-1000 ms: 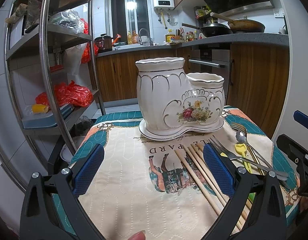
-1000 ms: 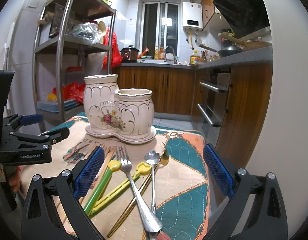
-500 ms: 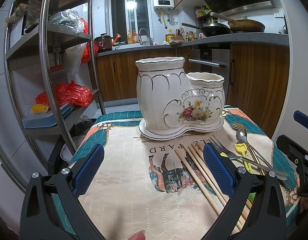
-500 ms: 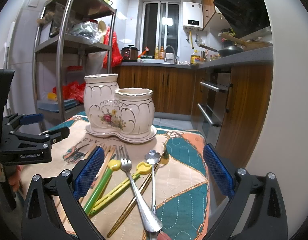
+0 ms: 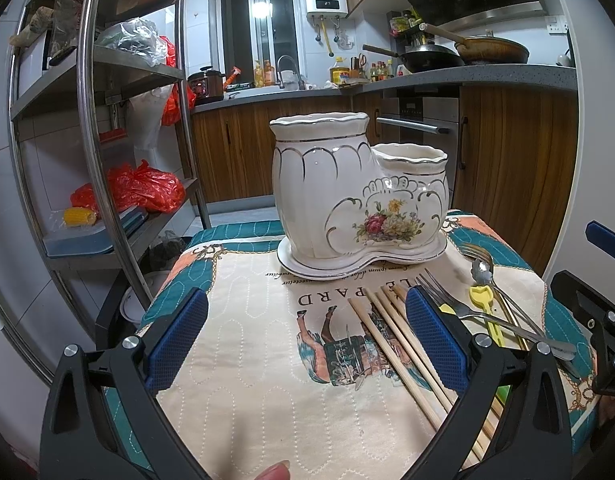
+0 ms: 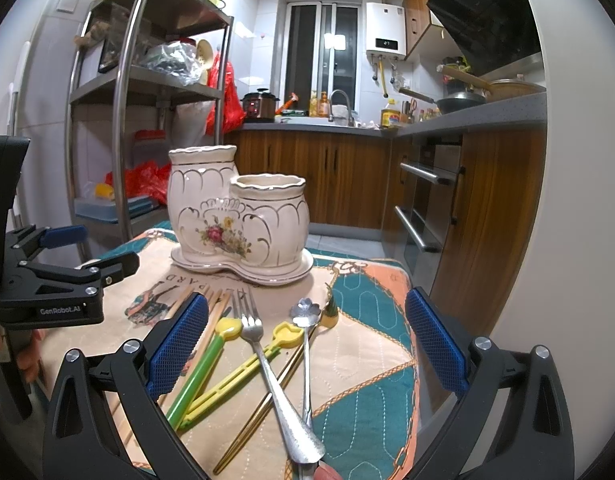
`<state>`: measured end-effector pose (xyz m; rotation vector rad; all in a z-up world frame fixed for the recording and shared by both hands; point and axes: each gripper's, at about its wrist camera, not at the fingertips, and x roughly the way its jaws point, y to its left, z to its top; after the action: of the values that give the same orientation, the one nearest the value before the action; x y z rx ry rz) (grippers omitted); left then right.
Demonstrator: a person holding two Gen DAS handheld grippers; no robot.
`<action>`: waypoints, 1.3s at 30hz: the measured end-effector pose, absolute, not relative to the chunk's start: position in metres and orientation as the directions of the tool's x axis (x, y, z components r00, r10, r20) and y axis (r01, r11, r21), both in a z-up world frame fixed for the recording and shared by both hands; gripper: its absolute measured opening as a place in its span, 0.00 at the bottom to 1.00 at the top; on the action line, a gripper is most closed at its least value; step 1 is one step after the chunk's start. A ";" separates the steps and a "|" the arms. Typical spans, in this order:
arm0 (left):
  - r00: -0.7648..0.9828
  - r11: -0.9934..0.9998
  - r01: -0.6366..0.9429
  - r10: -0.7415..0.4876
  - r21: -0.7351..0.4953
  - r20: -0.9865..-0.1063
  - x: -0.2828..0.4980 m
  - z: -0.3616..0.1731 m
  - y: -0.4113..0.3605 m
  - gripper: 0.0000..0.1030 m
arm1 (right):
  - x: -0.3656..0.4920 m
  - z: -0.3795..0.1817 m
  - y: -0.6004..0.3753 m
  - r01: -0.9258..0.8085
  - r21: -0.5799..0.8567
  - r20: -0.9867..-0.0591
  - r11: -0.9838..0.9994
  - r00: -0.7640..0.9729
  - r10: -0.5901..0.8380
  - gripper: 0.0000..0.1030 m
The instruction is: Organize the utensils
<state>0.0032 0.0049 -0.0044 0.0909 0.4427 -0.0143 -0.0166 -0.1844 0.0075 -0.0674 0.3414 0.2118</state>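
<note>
Both hand-held grippers, left (image 5: 305,338) and right (image 6: 305,338), hung released; "GenRobot.AI" marked the left one's body. Utensils (image 6: 263,344) lay near the worktop's (image 5: 243,360) right edge, before the ceramic holder (image 5: 359,192) on a cloth reading "PARD"

**A:** anything shift over the last second?

**B:** barely lol. In the right wrist view the ceramic holder (image 6: 235,216), left of centre, sits a hair higher in the frame than before. The spoon (image 6: 305,310) below it creeps up by the same tiny bit. That's all.
</note>
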 end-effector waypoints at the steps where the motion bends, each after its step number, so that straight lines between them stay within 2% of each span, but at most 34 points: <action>1: 0.903 0.996 0.035 0.005 0.084 -0.429 0.003 -0.004 0.005 0.95 | -0.016 0.008 -0.185 -0.217 -0.030 -0.339 0.976 0.921 0.194 0.95; 10: 0.907 0.994 0.043 0.002 0.096 -0.422 -0.001 -0.003 0.008 0.95 | -0.018 0.012 -0.186 -0.245 -0.012 -0.324 0.970 0.918 0.228 0.95; 16: 0.906 0.994 0.051 -0.004 0.101 -0.422 -0.007 0.015 0.020 0.95 | -0.010 0.027 -0.197 -0.272 -0.033 -0.374 0.962 0.896 0.241 0.95; 20: 0.868 0.990 0.093 -0.028 0.108 -0.496 -0.006 0.017 0.022 0.95 | -0.005 0.031 -0.197 -0.323 -0.113 -0.453 0.940 0.859 0.240 0.95; 25: 0.751 0.985 0.146 -0.048 0.094 -0.658 0.006 0.003 0.017 0.95 | -0.002 0.030 -0.196 -0.406 -0.115 -0.561 0.907 0.780 0.278 0.95; 29: 0.695 0.985 0.169 -0.089 0.042 -0.713 0.017 -0.004 0.006 0.94 | 0.010 0.023 -0.190 -0.425 -0.117 -0.625 0.898 0.734 0.266 0.95; 30: 0.683 0.983 0.178 -0.090 0.045 -0.725 0.020 -0.006 0.001 0.90 | 0.014 0.020 -0.189 -0.432 -0.112 -0.644 0.895 0.718 0.266 0.94; 32: 0.653 0.977 0.206 -0.099 0.050 -0.751 0.026 -0.012 -0.006 0.81 | 0.022 0.014 -0.185 -0.438 -0.102 -0.678 0.893 0.688 0.259 0.92; 34: 0.623 0.973 0.224 -0.103 0.051 -0.775 0.032 -0.018 -0.012 0.71 | 0.032 0.008 -0.181 -0.442 -0.087 -0.712 0.893 0.655 0.255 0.76; 35: 0.613 0.972 0.230 -0.103 0.052 -0.784 0.033 -0.021 -0.014 0.65 | 0.037 0.004 -0.179 -0.450 -0.075 -0.732 0.890 0.631 0.257 0.73; 36: 0.604 0.971 0.235 -0.105 0.051 -0.790 0.035 -0.024 -0.016 0.60 | 0.040 0.002 -0.177 -0.457 -0.070 -0.742 0.887 0.618 0.260 0.65; 37: 0.597 0.969 0.241 -0.110 0.047 -0.794 0.036 -0.026 -0.017 0.58 | 0.042 0.000 -0.174 -0.468 -0.066 -0.755 0.881 0.601 0.263 0.58; 39: 0.586 0.967 0.251 -0.115 0.045 -0.802 0.037 -0.030 -0.019 0.53 | 0.046 -0.007 -0.167 -0.499 -0.063 -0.786 0.864 0.558 0.265 0.50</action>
<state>0.0375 -0.0194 -0.0299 0.1598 0.9212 -0.2143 0.0462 -0.1670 -0.0070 -0.2943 0.8689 0.4582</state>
